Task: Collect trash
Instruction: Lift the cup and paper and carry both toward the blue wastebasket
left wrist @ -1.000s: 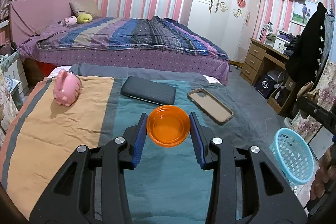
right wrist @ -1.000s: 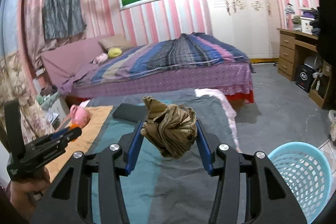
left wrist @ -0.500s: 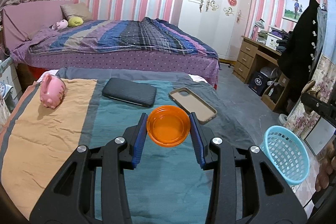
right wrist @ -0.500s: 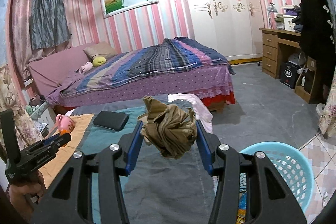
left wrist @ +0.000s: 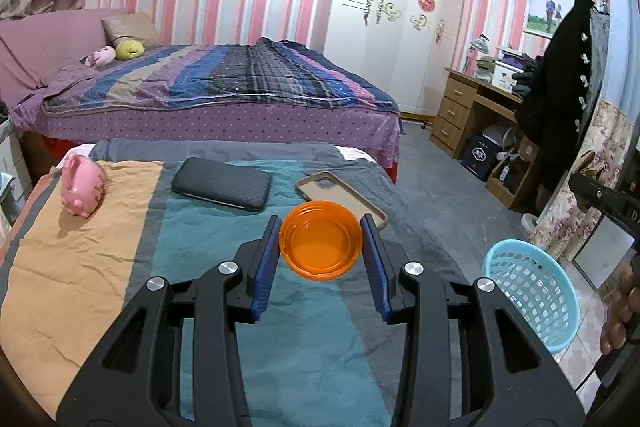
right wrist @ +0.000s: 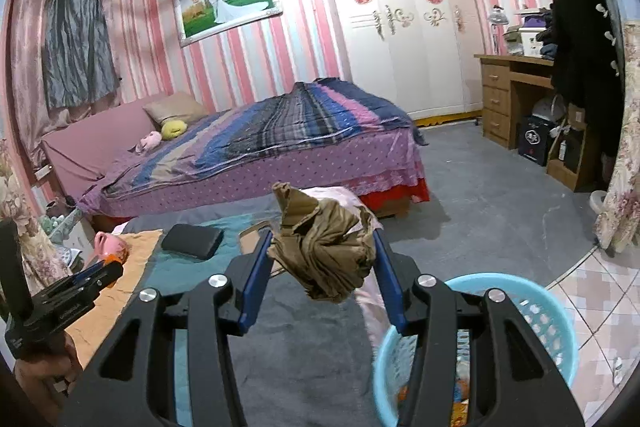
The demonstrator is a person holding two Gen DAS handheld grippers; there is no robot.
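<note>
Crumpled brown paper (right wrist: 326, 253), all creases and sharp folds, sits pinched between the 2 blue pads of my right gripper (right wrist: 322, 263), hanging over the near bed just beside the round, light blue plastic basket (right wrist: 532, 301). The basket's wall is an open lattice, and it stands on the floor by the bed's corner, with some bits of trash showing inside. My left gripper (left wrist: 320, 247) clamps a shallow, round orange plastic lid (left wrist: 321, 245), smooth and glossy, with a ridged rim, held above the bed's wrinkled teal and orange cloth (left wrist: 96, 259). On that cloth lie a flat black rectangular case (left wrist: 222, 183) with a fine woven texture, a tan phone case (left wrist: 340, 197) with rounded corners lying hollow side up, and a glossy pink piggy bank (left wrist: 83, 185).
</note>
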